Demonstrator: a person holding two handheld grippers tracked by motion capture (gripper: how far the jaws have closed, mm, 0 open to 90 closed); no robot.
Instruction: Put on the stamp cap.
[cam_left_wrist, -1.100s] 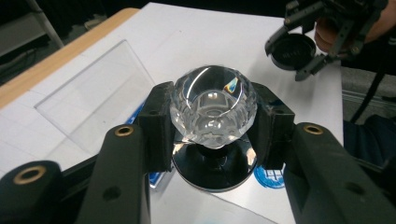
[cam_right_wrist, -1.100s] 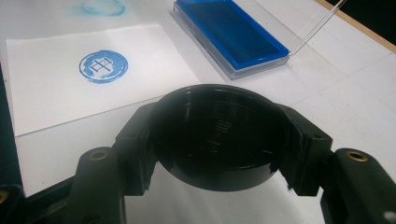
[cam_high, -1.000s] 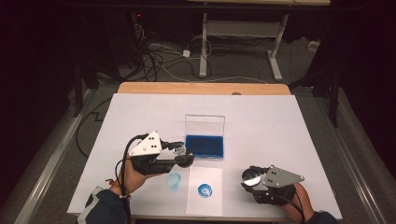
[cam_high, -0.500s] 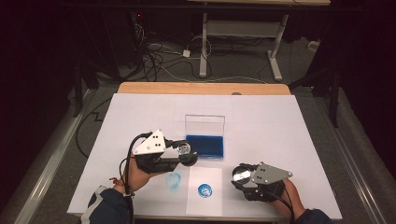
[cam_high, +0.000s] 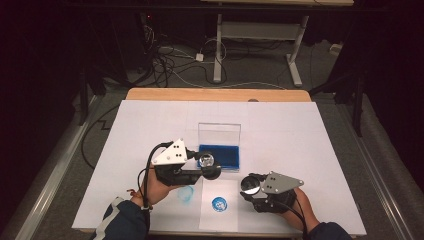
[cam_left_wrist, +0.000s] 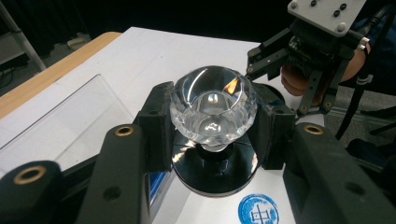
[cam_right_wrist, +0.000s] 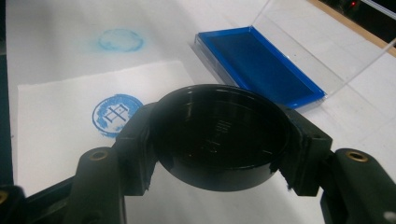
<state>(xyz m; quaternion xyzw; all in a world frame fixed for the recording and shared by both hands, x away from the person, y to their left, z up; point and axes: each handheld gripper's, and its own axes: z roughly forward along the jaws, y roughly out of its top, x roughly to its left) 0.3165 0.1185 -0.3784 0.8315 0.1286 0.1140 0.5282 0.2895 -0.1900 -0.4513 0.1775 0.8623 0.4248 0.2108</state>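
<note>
My left gripper is shut on a stamp with a faceted clear crystal knob and a round black base. In the high view this stamp hangs just in front of the blue ink pad. To its right, my right gripper is shut on a round black cap, held low over the white paper. A blue round stamp print lies on that paper, between the two grippers. In the left gripper view the right gripper is seen beyond the stamp.
The ink pad's clear lid stands open behind it. A faint blue ring marks the white table cover left of the paper. The wooden table edge runs along the far side, with cables and desk legs on the floor beyond.
My right gripper with the black cap has slid left, closer to the paper and the left gripper. The left gripper and stamp have hardly moved.
</note>
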